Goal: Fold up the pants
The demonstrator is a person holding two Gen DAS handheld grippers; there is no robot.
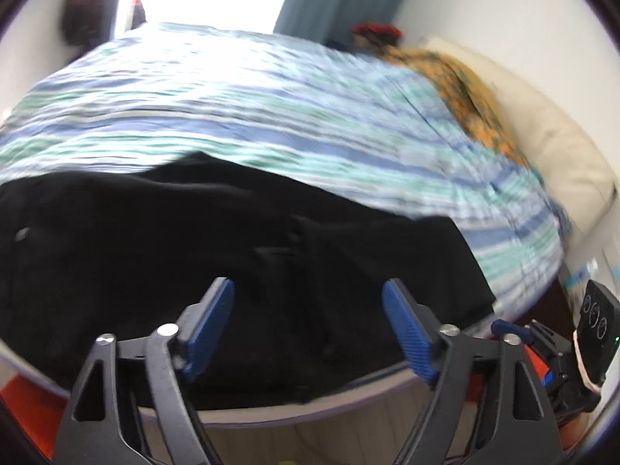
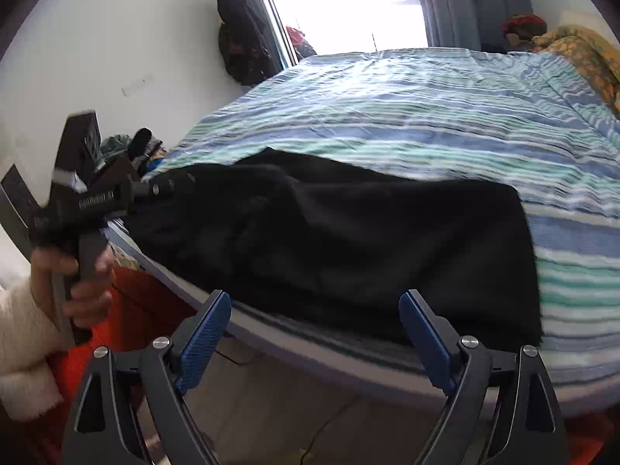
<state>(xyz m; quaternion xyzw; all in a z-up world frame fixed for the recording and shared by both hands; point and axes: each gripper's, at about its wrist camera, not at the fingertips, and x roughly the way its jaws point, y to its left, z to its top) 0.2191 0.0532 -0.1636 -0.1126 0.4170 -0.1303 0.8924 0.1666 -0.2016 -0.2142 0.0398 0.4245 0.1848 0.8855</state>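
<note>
Pants [image 2: 329, 248] are lying flat and dark along the near edge of the striped bed [image 2: 426, 116]. Both grippers, left gripper [image 1: 308, 329] and right gripper [image 2: 316, 341], are hanging over them with fingers spread, holding nothing, probably getting ready to grab for a fold.

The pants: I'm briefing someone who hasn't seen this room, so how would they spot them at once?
Find the bed with the blue, green and white striped cover under the bright window. Along its near edge lies a flat black garment, the pants. It is the only plain black thing on the stripes; the orange patterned cloth lies far off by the headboard end.
</note>
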